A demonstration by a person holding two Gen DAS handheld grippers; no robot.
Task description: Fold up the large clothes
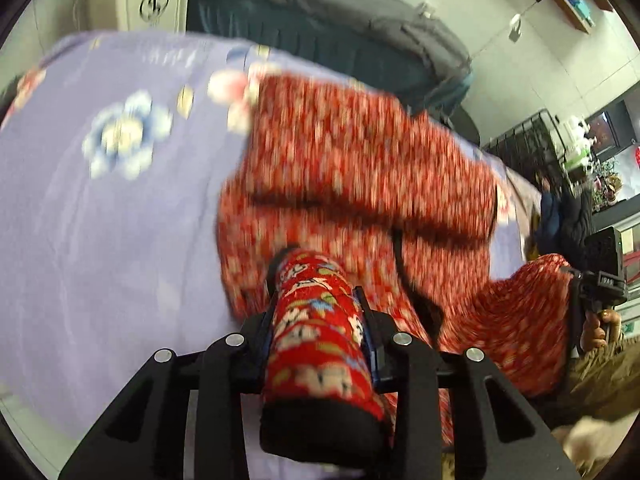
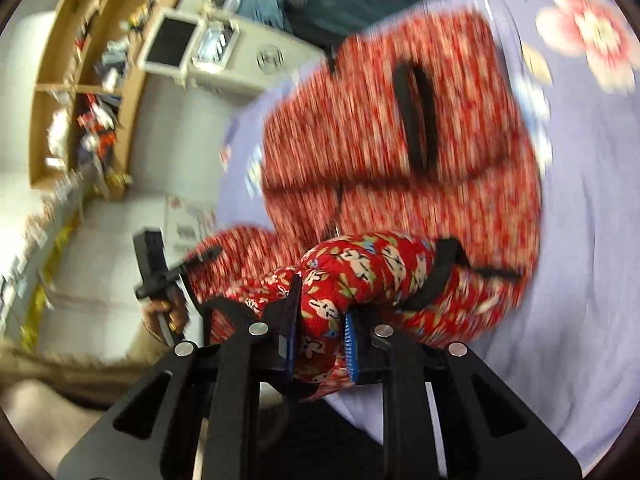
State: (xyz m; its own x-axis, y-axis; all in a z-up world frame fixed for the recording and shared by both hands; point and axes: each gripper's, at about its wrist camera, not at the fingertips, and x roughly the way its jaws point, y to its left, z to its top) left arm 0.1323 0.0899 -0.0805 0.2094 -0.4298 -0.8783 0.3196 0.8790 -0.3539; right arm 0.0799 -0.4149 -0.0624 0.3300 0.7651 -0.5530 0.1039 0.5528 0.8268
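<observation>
A thick red padded garment with a small floral print and black trim [image 1: 360, 176] lies partly folded on a lilac flowered sheet [image 1: 100, 220]. My left gripper [image 1: 320, 316] is shut on a rolled edge of the garment near its black cuff. The right gripper [image 1: 588, 284] shows at the right of this view, also holding the red fabric. In the right wrist view my right gripper [image 2: 320, 328] is shut on a bunched fold of the garment [image 2: 400, 128]. The left gripper [image 2: 160, 276] shows at the left there, in a hand.
The sheet [image 2: 592, 240] covers a bed. A dark grey sofa or cushion [image 1: 340, 28] stands behind it. A white cabinet [image 2: 224, 52] and wooden shelves with clutter [image 2: 88, 80] stand on a pale floor. A black rack [image 1: 528, 144] stands at the right.
</observation>
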